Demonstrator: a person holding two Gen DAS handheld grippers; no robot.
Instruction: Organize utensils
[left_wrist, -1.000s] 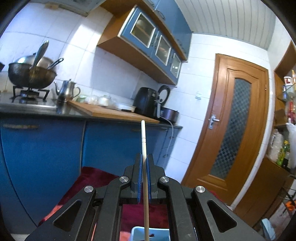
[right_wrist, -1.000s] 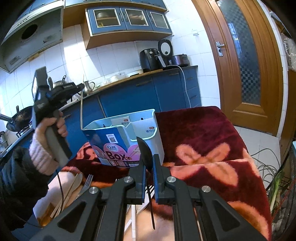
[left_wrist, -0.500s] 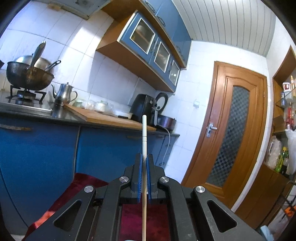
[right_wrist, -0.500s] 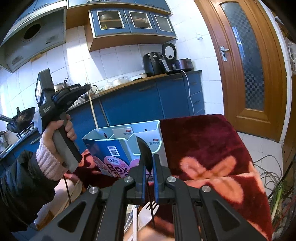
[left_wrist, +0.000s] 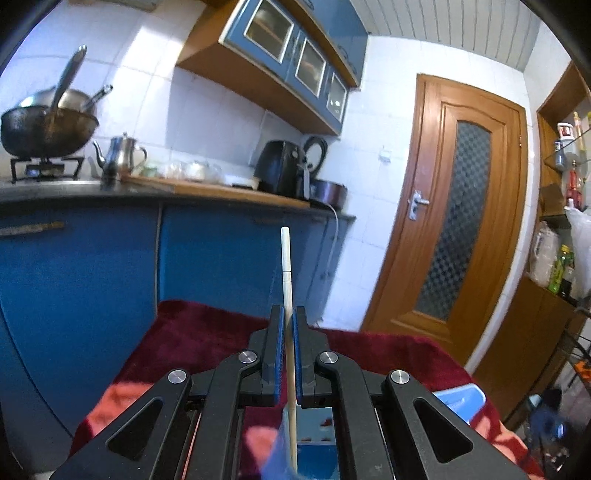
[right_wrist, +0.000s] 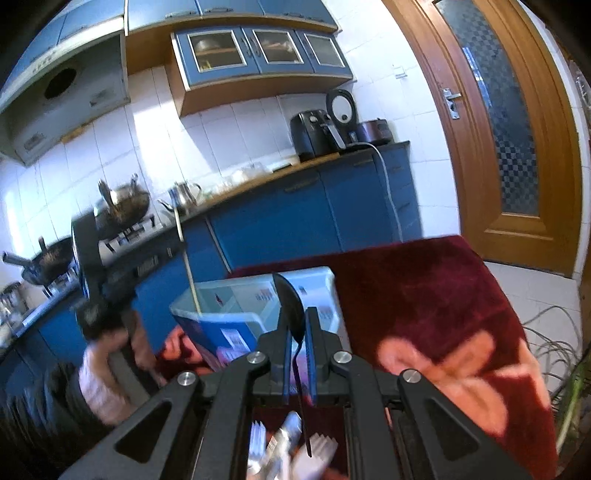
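Over a red cloth (left_wrist: 207, 332), left claw (left_wrist: 287, 325) grips a pale chopstick (left_wrist: 286, 266); right claw (right_wrist: 298, 328) grips a black spoon (right_wrist: 291, 310).

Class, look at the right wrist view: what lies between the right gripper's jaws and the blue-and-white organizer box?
Only the black spoon held by the right gripper; its bowl overlaps the organizer box. Right wrist view.

No lettering can be read with certainty. The blue organizer box (right_wrist: 236, 332) carries printed labels on its front face and white stickers with red marks on its inner dividers, but motion blur smears all of them. The bottles on the shelf (left_wrist: 561, 266) by the door bear labels too small to read.
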